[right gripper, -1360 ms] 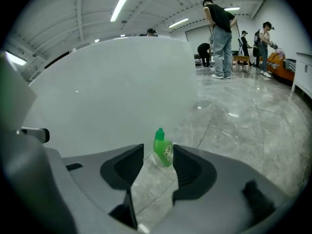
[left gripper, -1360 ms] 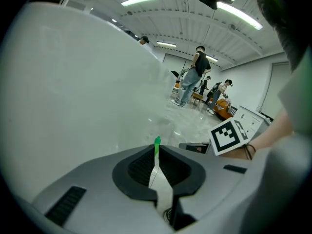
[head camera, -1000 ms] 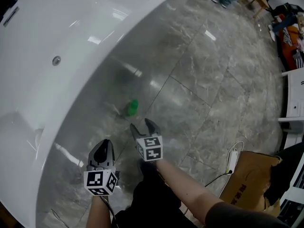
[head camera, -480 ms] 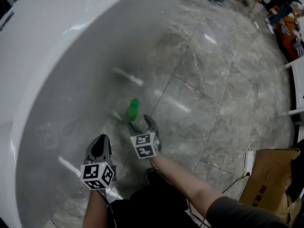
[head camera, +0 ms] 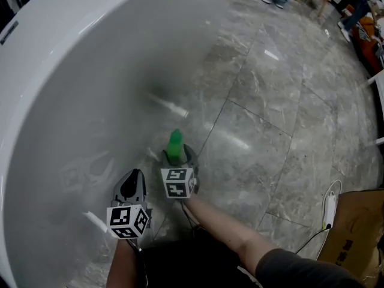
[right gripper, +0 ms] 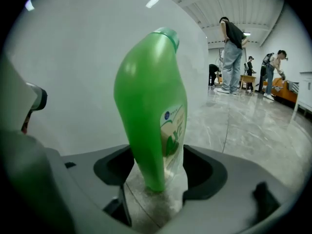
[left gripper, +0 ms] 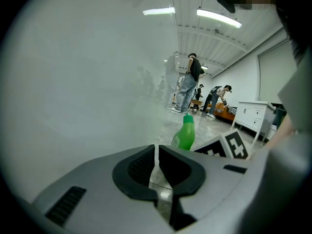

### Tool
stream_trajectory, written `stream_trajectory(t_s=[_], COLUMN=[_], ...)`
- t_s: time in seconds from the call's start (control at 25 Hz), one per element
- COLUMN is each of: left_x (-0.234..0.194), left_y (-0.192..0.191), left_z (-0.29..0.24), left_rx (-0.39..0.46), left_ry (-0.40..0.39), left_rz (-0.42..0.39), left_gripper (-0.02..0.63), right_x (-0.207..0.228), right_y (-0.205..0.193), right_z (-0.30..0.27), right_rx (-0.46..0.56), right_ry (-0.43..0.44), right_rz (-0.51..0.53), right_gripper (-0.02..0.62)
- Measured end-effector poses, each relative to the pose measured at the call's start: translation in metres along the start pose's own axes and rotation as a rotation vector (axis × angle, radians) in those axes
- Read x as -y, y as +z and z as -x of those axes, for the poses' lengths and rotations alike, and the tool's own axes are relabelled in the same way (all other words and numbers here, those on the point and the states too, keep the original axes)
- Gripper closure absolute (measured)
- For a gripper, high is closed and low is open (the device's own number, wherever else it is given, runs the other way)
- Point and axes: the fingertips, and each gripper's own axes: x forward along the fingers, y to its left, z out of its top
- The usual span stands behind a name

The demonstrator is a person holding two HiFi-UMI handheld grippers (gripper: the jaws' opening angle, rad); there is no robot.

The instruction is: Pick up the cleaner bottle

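On the marble floor (head camera: pixel 270 131), close to the curved outer wall of the white bathtub (head camera: pixel 72 101), the green cleaner bottle (head camera: pixel 175 146) stands upright with its cap at the top. Its long axis is near vertical and its body bulges slightly towards the tub.

The right gripper (head camera: pixel 179 156) is much the nearer of the two. In the right gripper view the bottle (right gripper: pixel 151 106) rises straight up between that gripper's (right gripper: pixel 156 174) fingers (right gripper: pixel 204 172). These are spread wide and have just been opening. The bottle's lower body sits in the gap, closer to the left pad, and a strip of floor shows on the right. No pad can be seen pressing on it, so it is bracketed, not gripped.

The left gripper (head camera: pixel 133 176) hangs nearer the person and to the left, just beside the right one. Its fingers (left gripper: pixel 141 167) are closed with nothing between them, and the bottle (left gripper: pixel 185 133) lies ahead of it and to its right.

As I judge it, the pick now depends on the right fingers closing squarely across the bottle's body.
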Motion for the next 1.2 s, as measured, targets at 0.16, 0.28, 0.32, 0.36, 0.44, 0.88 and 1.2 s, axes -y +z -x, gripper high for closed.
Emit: stream_trajectory(t_s=[0.16, 0.28, 0.32, 0.36, 0.44, 0.88, 1.2], left_x=[0.003, 0.007, 0.008, 0.009, 0.01, 0.01, 0.006], left_y=[-0.004, -0.006, -0.007, -0.008, -0.009, -0.015, -0.03], left_z=[-0.008, -0.011, -0.012, -0.013, -0.015, -0.029, -0.033], left_rx=[0.009, 0.009, 0.006, 0.003, -0.003, -0.014, -0.04], left_ry=[-0.005, -0.012, -0.016, -0.02, -0.027, -0.032, -0.029], left_rz=[0.005, 0.008, 0.009, 0.009, 0.004, -0.011, -0.036], left_gripper=[0.571, 0.571, 0.571, 0.571, 0.571, 0.571, 0.571], right_x=[0.004, 0.005, 0.006, 0.006, 0.006, 0.022, 0.016], right_y=[0.004, 0.003, 0.002, 0.0, -0.002, -0.02, -0.013], right_z=[-0.012, -0.019, -0.021, -0.021, -0.023, -0.031, -0.036], right_rx=[0.001, -0.01, -0.016, -0.021, -0.025, -0.014, 0.041], right_ry=[-0.003, -0.007, -0.011, -0.013, 0.002, 0.1, 0.215], right_rz=[0.007, 0.024, 0.028, 0.037, 0.059, 0.106, 0.127], right_gripper=[0.305, 0.305, 0.305, 0.305, 0.305, 0.307, 0.377])
